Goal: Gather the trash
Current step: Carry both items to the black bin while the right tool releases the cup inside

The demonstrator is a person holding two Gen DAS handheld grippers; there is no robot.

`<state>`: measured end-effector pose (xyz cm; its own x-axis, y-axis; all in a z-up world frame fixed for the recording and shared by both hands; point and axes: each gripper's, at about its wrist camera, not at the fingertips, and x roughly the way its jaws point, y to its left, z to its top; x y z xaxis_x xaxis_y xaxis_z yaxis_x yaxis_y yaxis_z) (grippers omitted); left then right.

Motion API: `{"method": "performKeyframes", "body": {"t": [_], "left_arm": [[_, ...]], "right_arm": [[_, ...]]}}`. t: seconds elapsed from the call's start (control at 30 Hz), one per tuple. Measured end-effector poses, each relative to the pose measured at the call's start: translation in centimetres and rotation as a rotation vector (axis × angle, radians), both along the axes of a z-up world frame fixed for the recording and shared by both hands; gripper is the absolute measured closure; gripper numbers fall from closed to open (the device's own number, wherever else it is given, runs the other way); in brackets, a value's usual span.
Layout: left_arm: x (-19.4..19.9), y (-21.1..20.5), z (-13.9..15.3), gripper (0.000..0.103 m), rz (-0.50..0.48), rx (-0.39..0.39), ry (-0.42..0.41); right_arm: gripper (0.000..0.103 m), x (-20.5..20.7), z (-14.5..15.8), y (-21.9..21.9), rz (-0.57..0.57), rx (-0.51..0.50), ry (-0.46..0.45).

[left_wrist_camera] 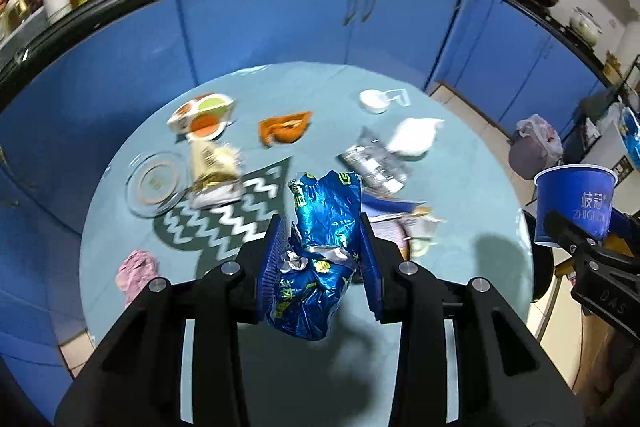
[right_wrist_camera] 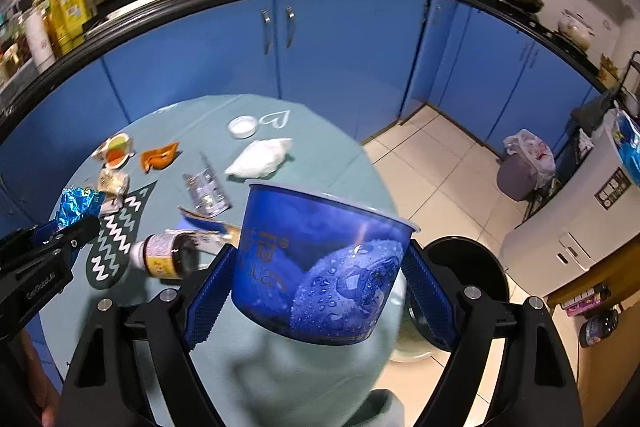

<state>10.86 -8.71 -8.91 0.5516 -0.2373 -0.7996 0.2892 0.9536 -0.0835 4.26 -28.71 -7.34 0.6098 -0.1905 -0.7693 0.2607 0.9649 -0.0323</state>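
A crumpled blue foil wrapper (left_wrist_camera: 320, 267) hangs above the round table, and my left gripper (left_wrist_camera: 320, 223) is shut on it, both pads pressing its sides. At the far right of the left wrist view a blue paper cup (left_wrist_camera: 572, 203) is lifted off the table. My right gripper (right_wrist_camera: 320, 255) is shut on that cup (right_wrist_camera: 312, 287), whose inside is wet. The left gripper (right_wrist_camera: 68, 227) with the wrapper (right_wrist_camera: 78, 207) shows at the left edge of the right wrist view. Loose trash lies on the teal tablecloth (left_wrist_camera: 460, 227): an orange wrapper (left_wrist_camera: 284, 127), a silver packet (left_wrist_camera: 372, 163), a white crumpled bag (left_wrist_camera: 412, 137).
A brown bottle (right_wrist_camera: 168, 255) lies on its side near the cup. A glass dish (left_wrist_camera: 156, 183), a beige packet (left_wrist_camera: 214, 163) and a pink scrap (left_wrist_camera: 136, 271) sit on the left. A black bin (right_wrist_camera: 468, 267) stands right of the table; blue cabinets (left_wrist_camera: 280, 27) lie behind.
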Motion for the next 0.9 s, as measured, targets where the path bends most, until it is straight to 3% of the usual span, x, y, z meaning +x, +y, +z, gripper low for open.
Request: {"method": "performKeyframes", "body": {"t": [0.33, 0.57, 0.77, 0.9], "left_arm": [[-0.2, -5.3, 1.2, 0.066, -0.085, 0.011, -0.020], [-0.2, -9.0, 1.7, 0.066, -0.139, 0.021, -0.033], [0.0, -12.6, 1.9, 0.066, -0.190, 0.026, -0.043], [0.1, -14.9, 2.0, 0.066, -0.225, 0.028, -0.044]], "right_arm": [[0.023, -0.8, 1.1, -4.6, -0.075, 0.017, -0.041], [0.022, -1.0, 1.9, -10.7, -0.157, 0.116, -0.055], [0.022, -1.4, 2.3, -16.4, -0.227, 0.266, -0.046], [0.022, -2.0, 2.5, -18.8, -0.280, 0.280, -0.055]]}}
